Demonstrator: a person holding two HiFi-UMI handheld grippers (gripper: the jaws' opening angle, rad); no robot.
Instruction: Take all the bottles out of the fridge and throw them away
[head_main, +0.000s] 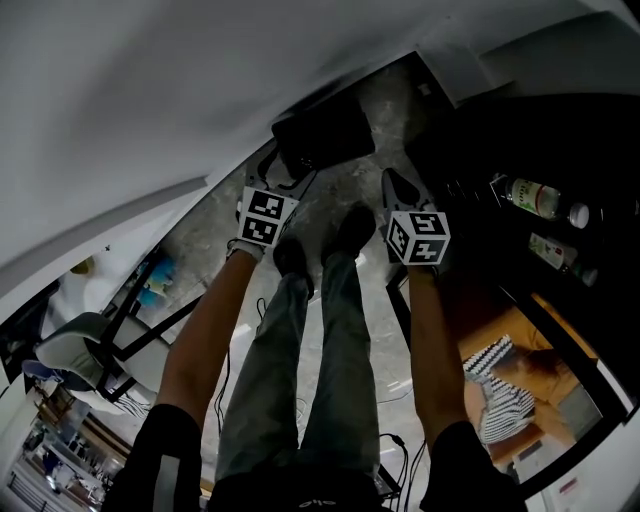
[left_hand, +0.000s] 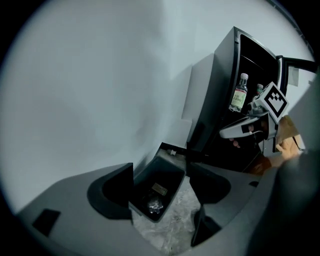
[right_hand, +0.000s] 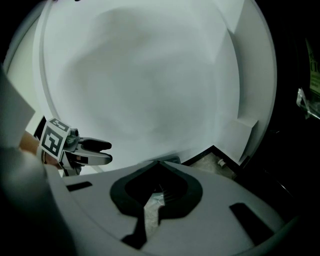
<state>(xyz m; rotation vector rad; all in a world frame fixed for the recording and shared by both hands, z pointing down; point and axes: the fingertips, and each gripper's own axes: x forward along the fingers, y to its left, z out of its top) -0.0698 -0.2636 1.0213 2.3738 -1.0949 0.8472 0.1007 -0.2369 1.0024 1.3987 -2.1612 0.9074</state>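
Two clear bottles with labels (head_main: 538, 197) (head_main: 553, 250) stand on the shelves of the dark open fridge (head_main: 560, 150) at the right. The left gripper view shows them upright (left_hand: 239, 93) (left_hand: 258, 90). A black bin (head_main: 322, 135) stands on the floor by the white wall, and something small and shiny lies at its bottom (left_hand: 153, 202). My left gripper (head_main: 280, 170) (left_hand: 159, 169) hangs open and empty above the bin. My right gripper (head_main: 397, 188) (right_hand: 159, 164) is shut with nothing in it, between the bin and the fridge.
The white wall (head_main: 150, 90) runs close behind the bin. The person's legs and dark shoes (head_main: 352, 228) stand on the marbled floor (head_main: 345, 190). Chair legs and clutter (head_main: 100, 340) are at the left. The fridge door (head_main: 520, 390) is swung open at the lower right.
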